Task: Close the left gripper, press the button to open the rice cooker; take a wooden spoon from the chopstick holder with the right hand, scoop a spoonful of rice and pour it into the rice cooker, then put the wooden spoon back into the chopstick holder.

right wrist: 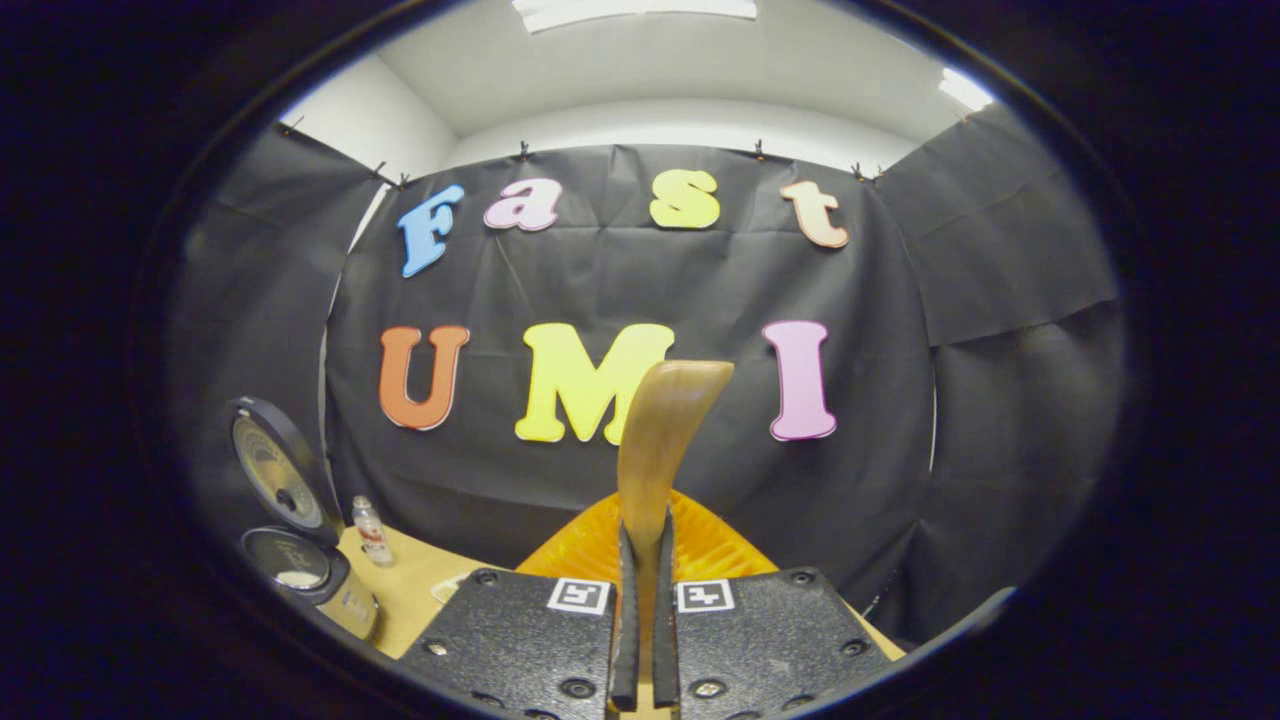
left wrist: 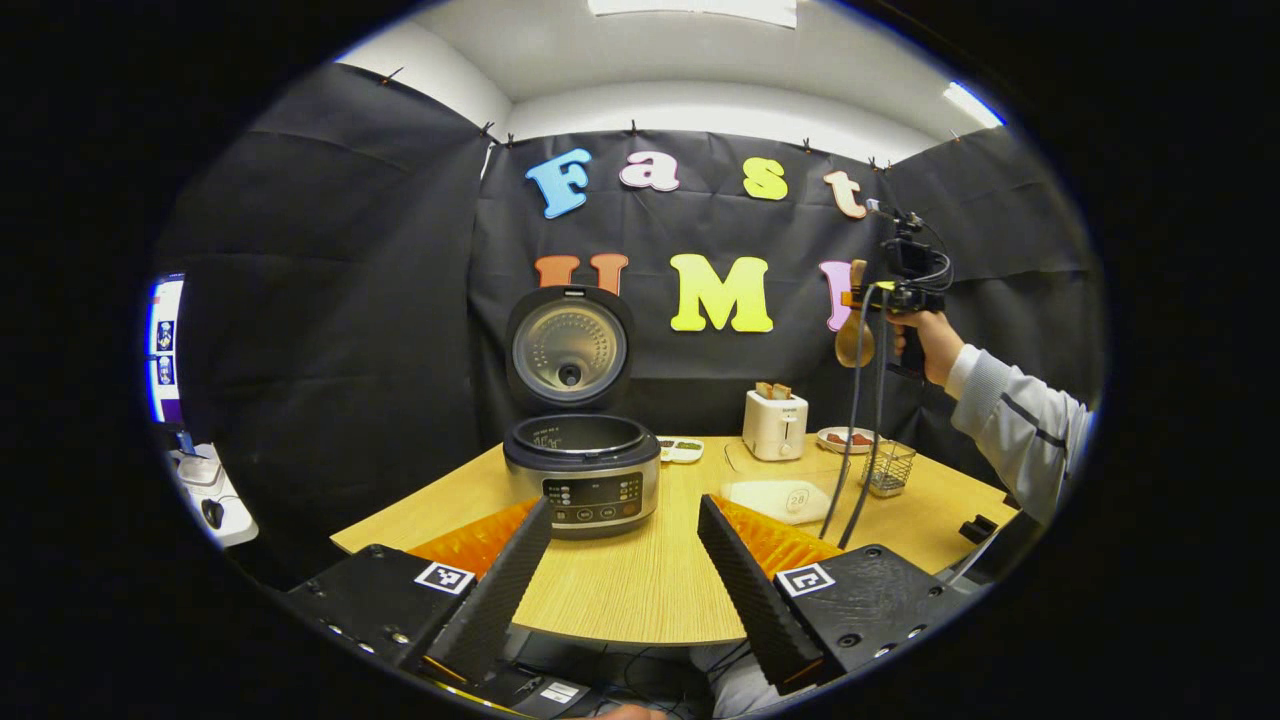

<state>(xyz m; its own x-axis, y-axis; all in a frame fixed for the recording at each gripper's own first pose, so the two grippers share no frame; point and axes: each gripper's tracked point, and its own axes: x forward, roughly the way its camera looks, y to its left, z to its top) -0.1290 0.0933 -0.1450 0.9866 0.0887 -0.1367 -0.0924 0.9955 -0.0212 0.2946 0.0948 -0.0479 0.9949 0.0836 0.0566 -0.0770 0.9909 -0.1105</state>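
Smooth wooden spoon [right wrist: 660, 440] clamped in right hand-held gripper [right wrist: 645, 620], left hand-held gripper [left wrist: 625, 560] spread open, round metal rice cooker [left wrist: 582, 470] lid-up centre frame on grained desk [left wrist: 640, 590]

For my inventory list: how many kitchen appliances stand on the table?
2: the rice cooker, lid open, at the table's left-centre; the toaster behind it to the right, near the wall. Others may be hidden.
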